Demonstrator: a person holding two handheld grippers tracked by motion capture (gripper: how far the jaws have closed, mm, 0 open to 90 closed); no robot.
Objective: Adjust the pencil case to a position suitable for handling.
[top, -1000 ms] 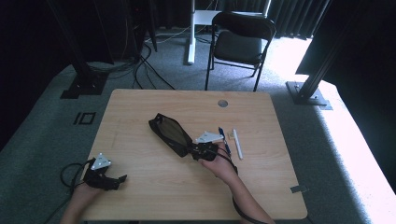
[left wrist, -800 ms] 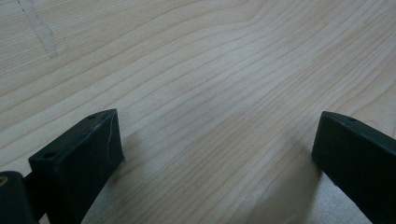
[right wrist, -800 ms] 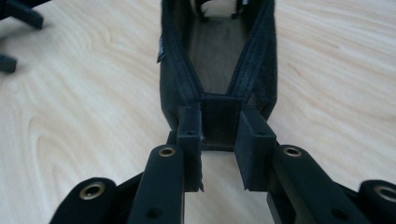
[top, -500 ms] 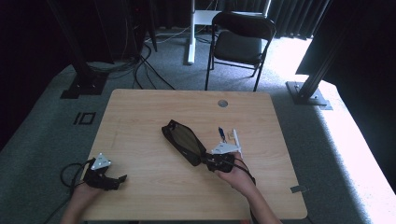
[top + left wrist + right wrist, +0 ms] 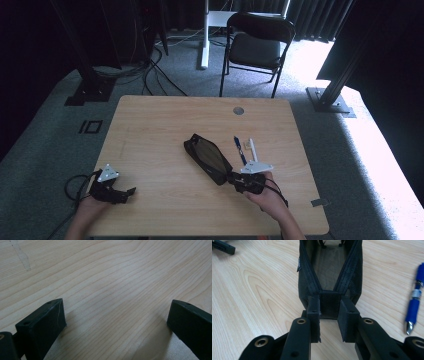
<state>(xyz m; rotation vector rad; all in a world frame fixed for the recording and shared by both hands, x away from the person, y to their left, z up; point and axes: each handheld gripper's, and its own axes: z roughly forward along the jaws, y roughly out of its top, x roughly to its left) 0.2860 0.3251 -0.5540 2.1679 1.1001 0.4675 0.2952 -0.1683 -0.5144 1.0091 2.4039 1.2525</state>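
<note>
Right, the right gripper (image 5: 239, 181) has its jaws pinching the near end of the black mesh pouch (image 5: 207, 156), which stretches away from it across the wooden table (image 5: 150, 125), unzipped, its grey lining showing in the right gripper view. Just off to that gripper's right lies a blue pen (image 5: 415, 302), and beyond it a white pen (image 5: 253, 149), both apart from the pouch. Over at the table's near left corner, the left gripper (image 5: 122, 194) rests with jaws spread wide on bare wood.
</note>
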